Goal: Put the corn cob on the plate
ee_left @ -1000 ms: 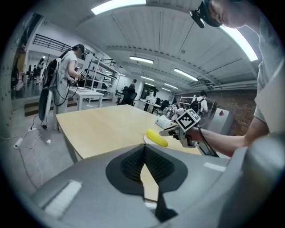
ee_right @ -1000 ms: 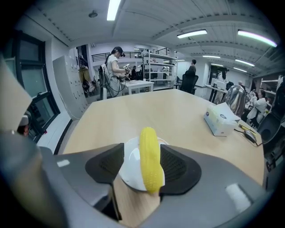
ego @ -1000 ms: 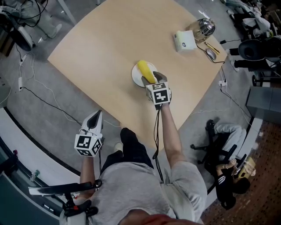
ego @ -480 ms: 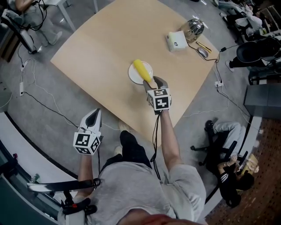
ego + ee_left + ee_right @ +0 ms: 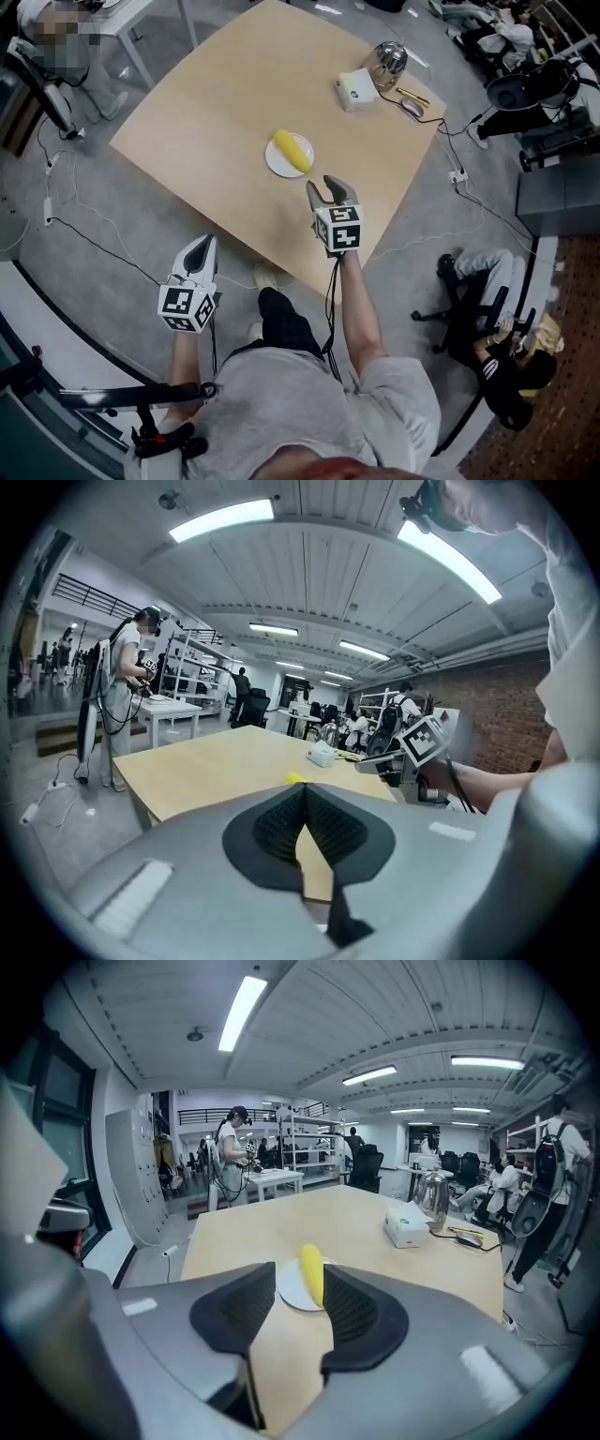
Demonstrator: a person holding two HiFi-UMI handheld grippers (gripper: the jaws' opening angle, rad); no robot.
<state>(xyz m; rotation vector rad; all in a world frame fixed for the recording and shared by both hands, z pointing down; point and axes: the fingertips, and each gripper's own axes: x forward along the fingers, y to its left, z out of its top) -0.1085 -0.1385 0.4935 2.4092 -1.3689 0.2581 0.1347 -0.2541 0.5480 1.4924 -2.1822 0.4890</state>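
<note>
Tongs on my left, the left tongs (image 5: pixel 202 248), are pressed together and empty, off the counter (image 5: pixel 216 103) edge. The corn cob (image 5: pixel 292 150) lies on the plate (image 5: pixel 277 169) at mid-counter, so I judge the task met. My right tongs (image 5: pixel 333 190) stand partly apart, have just been closing on nothing, and sit near the plate; a careless swing there could roll the round cob off the rim.

Tan table (image 5: pixel 225 103) at upper centre, grey floor (image 5: pixel 84 187) at left, black chair (image 5: pixel 457 323) at lower right, strip lights (image 5: pixel 242 1012) overhead.
</note>
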